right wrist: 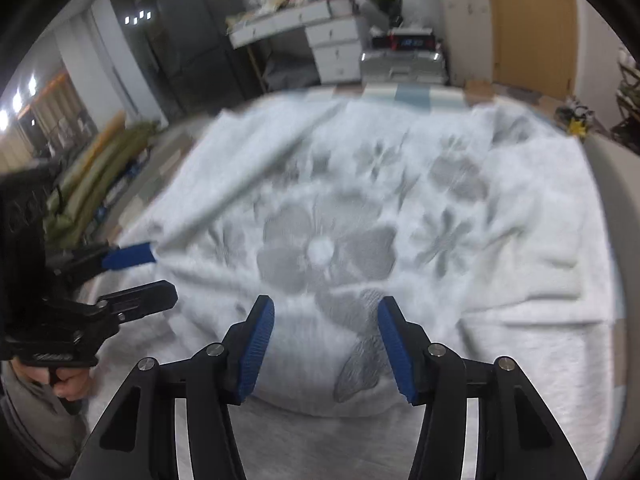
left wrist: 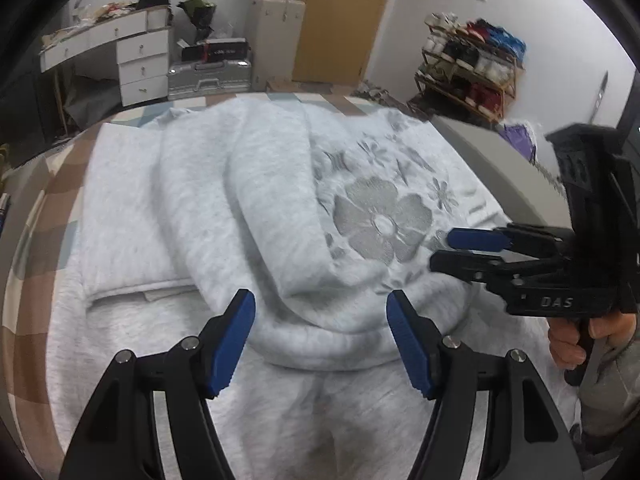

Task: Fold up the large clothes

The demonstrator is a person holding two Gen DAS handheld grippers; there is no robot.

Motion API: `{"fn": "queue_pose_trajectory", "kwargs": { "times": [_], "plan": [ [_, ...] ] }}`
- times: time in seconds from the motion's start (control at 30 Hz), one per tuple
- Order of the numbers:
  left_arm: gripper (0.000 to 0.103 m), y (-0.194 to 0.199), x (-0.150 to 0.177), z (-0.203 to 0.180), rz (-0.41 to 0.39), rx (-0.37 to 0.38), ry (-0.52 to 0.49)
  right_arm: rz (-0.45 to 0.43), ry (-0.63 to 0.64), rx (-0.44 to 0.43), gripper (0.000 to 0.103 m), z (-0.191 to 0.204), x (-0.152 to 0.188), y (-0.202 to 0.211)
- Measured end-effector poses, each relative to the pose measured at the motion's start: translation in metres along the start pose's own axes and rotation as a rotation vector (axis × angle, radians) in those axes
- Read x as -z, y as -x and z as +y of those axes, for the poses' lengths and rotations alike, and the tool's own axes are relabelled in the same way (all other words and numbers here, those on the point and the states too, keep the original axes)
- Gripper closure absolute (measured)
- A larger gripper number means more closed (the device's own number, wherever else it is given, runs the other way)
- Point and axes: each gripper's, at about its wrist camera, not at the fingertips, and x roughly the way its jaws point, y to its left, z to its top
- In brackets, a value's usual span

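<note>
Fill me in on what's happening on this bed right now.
A person is folding a light grey sweatshirt with a grey flower print, spread on a bed with a checked cover. One side of it is already folded over the middle. The left hand-held gripper and the right hand-held gripper are both open, hovering over the near rolled edge of the garment. Neither is gripping the fabric.

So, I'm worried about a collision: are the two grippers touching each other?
Apart. The left wrist view shows the right gripper off to the side of the left gripper, with the grey sweatshirt visible in the gap between them.
</note>
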Motion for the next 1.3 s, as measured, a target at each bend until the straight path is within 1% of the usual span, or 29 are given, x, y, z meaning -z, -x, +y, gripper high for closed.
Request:
{"fn": "queue_pose_trajectory", "kwargs": {
  "times": [0.03, 0.07, 0.1, 0.17, 0.23, 0.27, 0.3, 0.33, 0.37, 0.4, 0.47, 0.57, 0.6, 0.67, 0.73, 0.8, 0.87, 0.93, 0.97, 1.0, 1.07, 1.1, 1.13, 1.17, 1.2, 1.23, 1.27, 1.3],
  "plan": [
    [0.040, -0.009, 0.006, -0.007, 0.032, -0.028, -0.048, 0.024, 0.023, 0.025, 0.052, 0.000, 0.004, -0.008],
    [0.040, -0.014, 0.010, -0.012, 0.043, -0.057, -0.078, 0.018, 0.050, 0.040, 0.053, 0.001, 0.008, -0.012],
    [0.040, -0.017, 0.013, -0.014, 0.041, -0.070, -0.088, 0.009, 0.059, 0.047, 0.053, 0.003, 0.010, -0.009],
    [0.040, -0.017, 0.014, -0.012, 0.034, -0.058, -0.072, 0.013, 0.023, 0.025, 0.053, 0.004, 0.008, 0.003],
    [0.040, -0.016, 0.012, -0.008, 0.031, -0.034, -0.049, -0.020, -0.009, -0.059, 0.052, 0.004, 0.008, 0.019],
    [0.040, -0.016, 0.013, -0.006, 0.029, -0.029, -0.047, -0.029, 0.001, -0.064, 0.052, 0.006, 0.010, 0.021],
    [0.040, -0.015, 0.014, -0.006, 0.023, -0.028, -0.050, -0.019, 0.029, -0.041, 0.052, 0.009, 0.014, 0.018],
    [0.040, -0.013, 0.014, -0.006, 0.019, -0.026, -0.051, 0.009, 0.054, -0.016, 0.051, 0.010, 0.019, 0.008],
    [0.040, -0.009, 0.013, -0.006, 0.016, -0.021, -0.048, 0.030, 0.055, 0.001, 0.052, 0.009, 0.025, 0.001],
    [0.040, -0.003, 0.012, -0.007, 0.010, -0.013, -0.041, 0.031, 0.042, 0.004, 0.052, 0.006, 0.027, -0.001],
    [0.040, 0.011, 0.003, -0.005, -0.027, -0.006, -0.020, 0.017, 0.023, -0.015, 0.052, 0.005, 0.026, 0.008],
    [0.039, 0.030, -0.019, 0.000, -0.128, -0.010, 0.010, -0.027, -0.021, -0.043, 0.052, -0.002, 0.019, 0.026],
    [0.039, 0.031, -0.028, 0.003, -0.152, -0.015, 0.023, -0.054, -0.028, -0.031, 0.052, -0.004, 0.016, 0.032],
    [0.039, 0.022, -0.049, 0.007, -0.172, -0.037, 0.033, -0.107, -0.057, 0.013, 0.052, -0.011, 0.009, 0.038],
    [0.039, 0.002, -0.072, 0.004, -0.163, -0.102, 0.004, -0.114, -0.113, 0.046, 0.051, -0.021, 0.003, 0.037],
    [0.039, -0.024, -0.091, 0.000, -0.139, -0.146, -0.041, -0.101, -0.141, 0.055, 0.051, -0.028, 0.003, 0.034],
    [0.039, -0.055, -0.101, 0.005, -0.067, -0.169, -0.054, -0.077, -0.149, 0.089, 0.051, -0.032, 0.006, 0.028],
    [0.039, -0.092, -0.099, 0.018, 0.043, -0.177, -0.033, -0.074, -0.159, 0.100, 0.051, -0.041, 0.009, 0.033],
    [0.034, -0.098, -0.095, 0.025, 0.050, -0.164, -0.023, -0.083, -0.172, 0.102, 0.051, -0.044, 0.008, 0.035],
    [0.033, -0.097, -0.092, 0.027, 0.021, -0.151, -0.034, -0.103, -0.190, 0.106, 0.051, -0.048, 0.005, 0.038],
    [0.033, -0.093, -0.089, 0.025, 0.021, -0.153, -0.050, -0.129, -0.224, 0.125, 0.051, -0.055, -0.005, 0.038],
    [0.033, -0.093, -0.088, 0.024, 0.020, -0.161, -0.058, -0.129, -0.249, 0.140, 0.051, -0.059, -0.012, 0.034],
    [0.033, -0.092, -0.087, 0.023, 0.018, -0.163, -0.063, -0.127, -0.275, 0.137, 0.050, -0.064, -0.019, 0.029],
    [0.033, -0.091, -0.087, 0.022, 0.018, -0.160, -0.061, -0.126, -0.295, 0.122, 0.050, -0.069, -0.025, 0.021],
    [0.033, -0.091, -0.087, 0.023, 0.018, -0.158, -0.059, -0.105, -0.333, 0.106, 0.050, -0.076, -0.030, 0.010],
    [0.033, -0.090, -0.086, 0.023, 0.018, -0.156, -0.059, -0.084, -0.377, 0.088, 0.052, -0.083, -0.032, -0.001],
    [0.033, -0.092, -0.088, 0.021, 0.018, -0.156, -0.061, -0.080, -0.404, 0.068, 0.062, -0.088, -0.035, -0.009],
    [0.033, -0.092, -0.089, 0.021, 0.017, -0.156, -0.060, -0.084, -0.410, 0.062, 0.069, -0.089, -0.037, -0.013]
  ]
}}
